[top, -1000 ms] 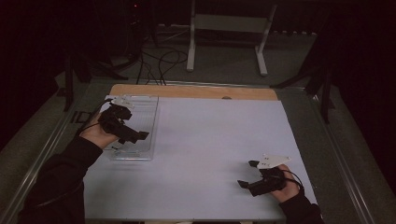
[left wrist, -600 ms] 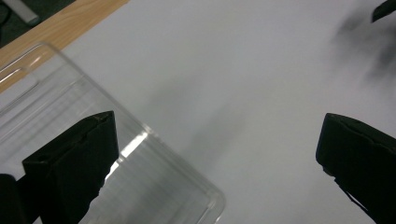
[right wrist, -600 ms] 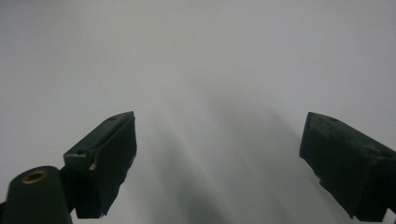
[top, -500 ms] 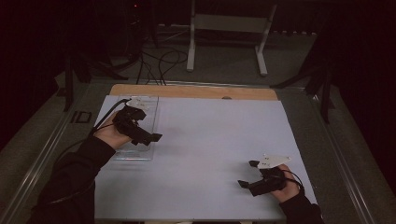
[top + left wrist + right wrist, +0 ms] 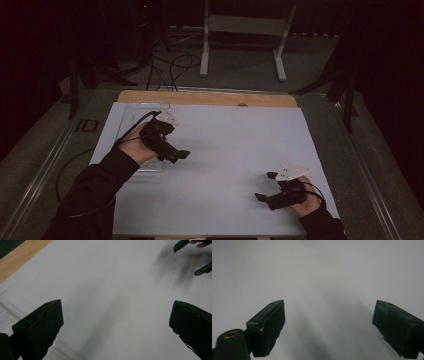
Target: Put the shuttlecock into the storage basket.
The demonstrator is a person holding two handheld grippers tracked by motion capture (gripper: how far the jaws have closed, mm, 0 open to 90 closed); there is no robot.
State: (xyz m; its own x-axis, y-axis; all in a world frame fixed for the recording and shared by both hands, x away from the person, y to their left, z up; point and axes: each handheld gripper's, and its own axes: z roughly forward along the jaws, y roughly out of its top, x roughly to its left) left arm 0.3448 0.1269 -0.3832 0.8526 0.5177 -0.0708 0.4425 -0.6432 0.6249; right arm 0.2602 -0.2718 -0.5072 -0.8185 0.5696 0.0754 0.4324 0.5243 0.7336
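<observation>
In the high view, the left gripper (image 5: 172, 152) sits left of centre at the right edge of a clear tray (image 5: 131, 120), while the right gripper (image 5: 267, 187) rests at lower right on the white table sheet (image 5: 235, 145), jaws spread. The left gripper view shows its jaws spread wide and empty, the tray's edge at lower left. The right gripper view shows both jaws apart over bare sheet.

We see matt black plastic jaws, a smooth white matt sheet (image 5: 225, 145) over the wood counter (image 5: 200, 98), and a clear plastic tray (image 5: 131, 112).
</observation>
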